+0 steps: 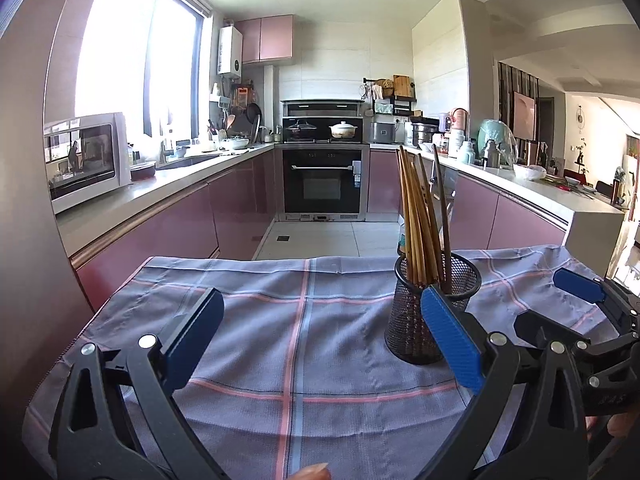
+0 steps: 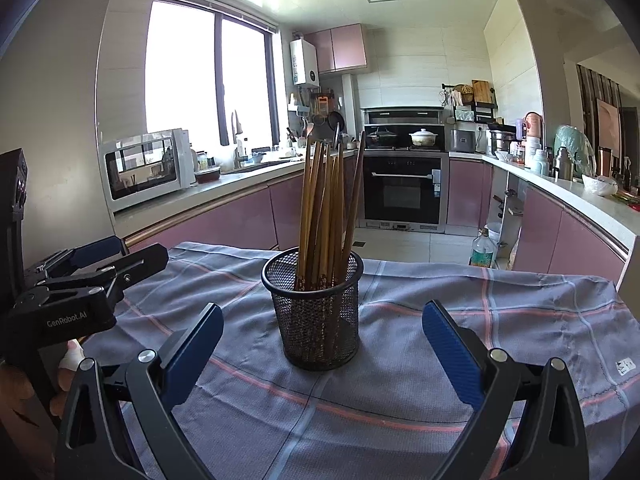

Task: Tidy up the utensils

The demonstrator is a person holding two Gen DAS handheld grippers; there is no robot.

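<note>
A black mesh holder (image 2: 316, 312) stands upright on the checked cloth (image 2: 400, 392), with several brown chopsticks (image 2: 324, 208) standing in it. My right gripper (image 2: 322, 344) is open and empty, its blue pads on either side of the holder and short of it. My left gripper (image 1: 322, 344) is open and empty over the cloth; the holder (image 1: 428, 312) and chopsticks (image 1: 420, 220) sit just behind its right pad. The right gripper (image 1: 580, 300) shows at the right edge of the left wrist view; the left gripper (image 2: 80, 276) shows at the left edge of the right wrist view.
The cloth (image 1: 304, 360) covers a small table whose far edge drops to the kitchen floor. A microwave (image 2: 144, 166) stands on the left counter, an oven (image 2: 404, 192) at the back, and a bottle (image 2: 482, 250) on the floor to the right.
</note>
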